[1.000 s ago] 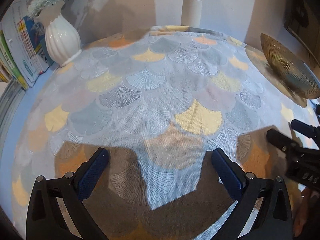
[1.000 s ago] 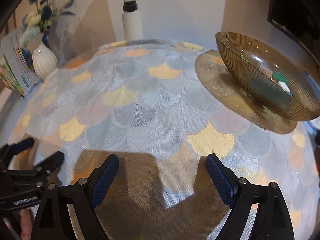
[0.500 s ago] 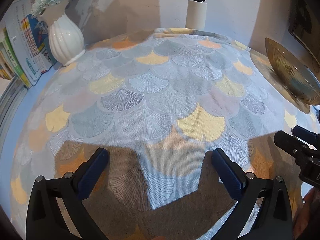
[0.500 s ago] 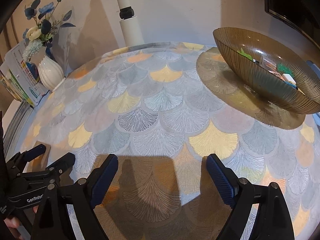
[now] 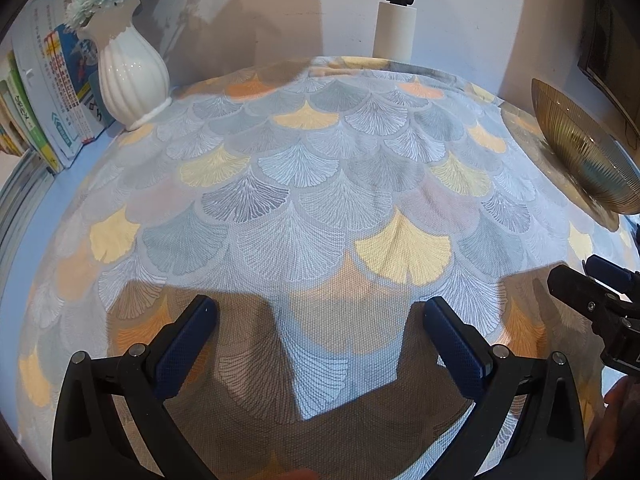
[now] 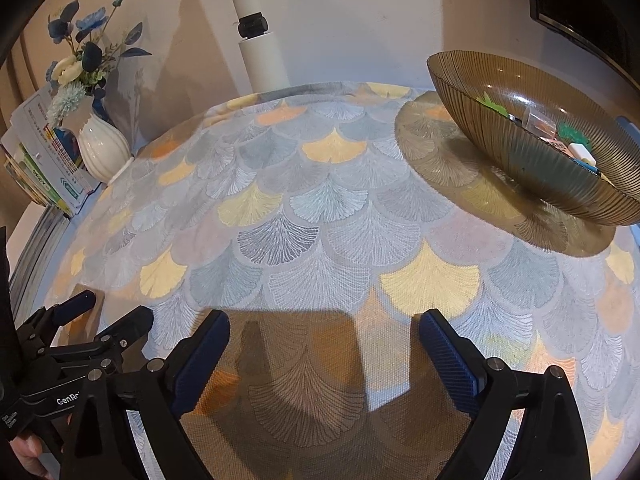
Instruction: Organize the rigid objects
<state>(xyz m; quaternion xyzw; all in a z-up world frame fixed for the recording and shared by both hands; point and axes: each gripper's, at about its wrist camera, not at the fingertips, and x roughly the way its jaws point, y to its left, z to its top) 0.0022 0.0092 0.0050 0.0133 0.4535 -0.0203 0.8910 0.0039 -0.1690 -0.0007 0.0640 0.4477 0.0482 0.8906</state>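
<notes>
A ribbed amber glass bowl [image 6: 532, 148] stands at the table's back right and holds several small items, green, white and clear ones among them. Only its outer wall [image 5: 580, 152] shows in the left wrist view. My right gripper [image 6: 323, 324] hovers over the fan-patterned tablecloth [image 6: 320, 220], its jaws opening with nothing between them. My left gripper [image 5: 318, 310] is open beside it, also with nothing between its blue pads. Each gripper shows at the edge of the other's view: the left gripper [image 6: 108, 314] at lower left, the right gripper [image 5: 584, 276] at right.
A white ribbed vase [image 5: 132, 76] with blue and cream flowers stands at the back left, next to upright books [image 5: 52, 92]. A white post [image 6: 260, 40] with a black clamp rises behind the table's far edge. A dark framed object [image 6: 592, 12] hangs upper right.
Both views tilted slightly upward, so the vase, post and bowl sit lower in the frame and show more fully. Both grippers stayed over the same patch of cloth.
</notes>
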